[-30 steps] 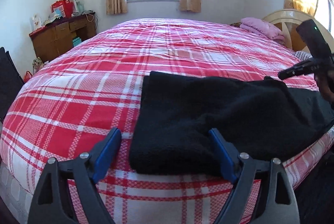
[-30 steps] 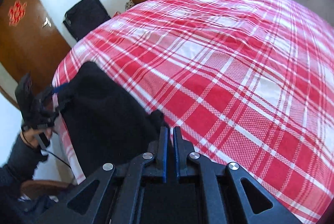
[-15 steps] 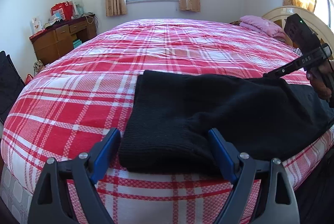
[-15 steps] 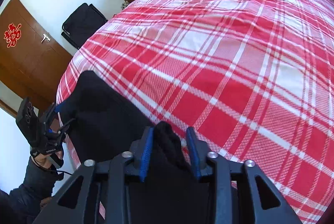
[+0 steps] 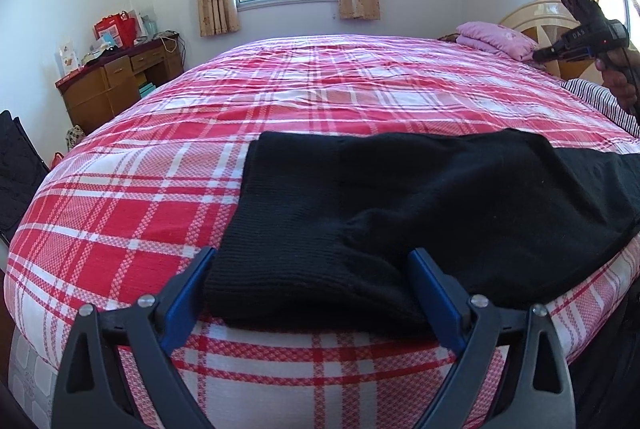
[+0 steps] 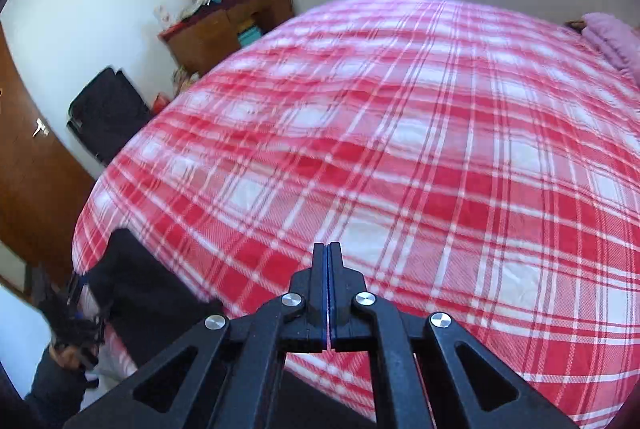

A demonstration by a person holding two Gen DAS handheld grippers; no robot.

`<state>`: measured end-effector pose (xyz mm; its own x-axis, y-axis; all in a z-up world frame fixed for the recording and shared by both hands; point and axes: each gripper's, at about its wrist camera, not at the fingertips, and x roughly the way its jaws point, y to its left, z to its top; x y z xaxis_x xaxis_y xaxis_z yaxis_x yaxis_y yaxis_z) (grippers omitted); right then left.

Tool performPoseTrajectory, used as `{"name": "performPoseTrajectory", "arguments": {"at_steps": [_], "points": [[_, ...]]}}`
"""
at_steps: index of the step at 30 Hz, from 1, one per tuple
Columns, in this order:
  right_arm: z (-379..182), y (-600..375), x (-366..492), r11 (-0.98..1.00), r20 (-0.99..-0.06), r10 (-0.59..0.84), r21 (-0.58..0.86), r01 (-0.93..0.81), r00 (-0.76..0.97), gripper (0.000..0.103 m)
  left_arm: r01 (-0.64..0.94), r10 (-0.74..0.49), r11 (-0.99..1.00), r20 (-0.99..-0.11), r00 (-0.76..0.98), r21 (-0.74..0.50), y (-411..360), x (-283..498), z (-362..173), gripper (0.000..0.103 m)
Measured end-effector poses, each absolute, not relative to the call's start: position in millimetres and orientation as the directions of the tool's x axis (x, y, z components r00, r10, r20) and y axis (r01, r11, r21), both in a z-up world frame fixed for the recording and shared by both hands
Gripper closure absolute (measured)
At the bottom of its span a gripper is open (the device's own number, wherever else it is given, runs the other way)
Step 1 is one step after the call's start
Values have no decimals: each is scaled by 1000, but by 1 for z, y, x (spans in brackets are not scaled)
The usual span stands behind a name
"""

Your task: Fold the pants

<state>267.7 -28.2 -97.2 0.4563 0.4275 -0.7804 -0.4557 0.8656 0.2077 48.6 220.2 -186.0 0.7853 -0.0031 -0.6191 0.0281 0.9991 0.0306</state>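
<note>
Black knit pants [image 5: 400,205] lie folded along the near edge of the bed with the red plaid cover [image 5: 320,89]. My left gripper [image 5: 312,269] is open, its blue fingers on either side of the pants' near left end, not closed on it. My right gripper [image 6: 328,253] is shut and empty, lifted above the plaid cover; it also shows raised at the right in the left wrist view [image 5: 576,41]. The pants show as a dark shape at the lower left of the right wrist view [image 6: 144,293].
A pink folded blanket [image 5: 496,39] lies by the headboard [image 5: 532,17]. A wooden dresser [image 5: 116,85] with clutter stands by the left wall. A black suitcase [image 6: 108,113] and a brown door [image 6: 28,181] are at the left.
My right gripper let go of the pants' edge, shut empty and rose away from the cloth. The left gripper stayed open around the near end and came slightly closer.
</note>
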Motion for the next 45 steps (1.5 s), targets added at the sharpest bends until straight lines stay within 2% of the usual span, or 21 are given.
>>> {"name": "performPoseTrajectory", "arguments": {"at_steps": [5,6,9,10,18,24,29,30,31,33,38,45], "points": [[-112,-37,258,854,-786,454,250,-457,419,101,21,10,999,-619,785,42,216,49,-187,5],[-117,-38,258,858,-788,453,259,-444,417,95,19,14,999,-621,784,46,215,49,-187,5],[-131,-38,259,862,-795,461,296,-412,394,67,18,16,999,-626,780,48,213,50,-187,5],[-135,-36,258,859,-794,471,312,-406,384,65,18,17,999,-626,780,49,213,50,-187,5],[-181,3,251,843,-827,484,351,-409,286,65,22,9,999,-621,784,42,215,50,-187,5],[-185,32,248,785,-794,566,436,-441,223,65,21,6,999,-614,789,36,216,47,-188,4],[-194,63,245,771,-813,557,429,-470,170,65,22,5,999,-614,789,36,216,46,-188,4],[-197,65,246,776,-818,549,424,-467,169,73,21,6,999,-614,789,37,215,46,-188,4],[-200,67,246,782,-824,541,419,-462,167,89,21,6,999,-614,789,37,215,46,-188,4],[-204,66,245,763,-808,570,455,-459,147,95,21,7,999,-614,789,38,216,46,-188,4],[-192,50,244,718,-734,660,554,-421,158,98,20,9,999,-613,790,39,215,46,-187,4],[-177,42,244,695,-703,693,592,-407,161,99,17,-3,1000,-610,792,17,214,45,-185,4]]}}
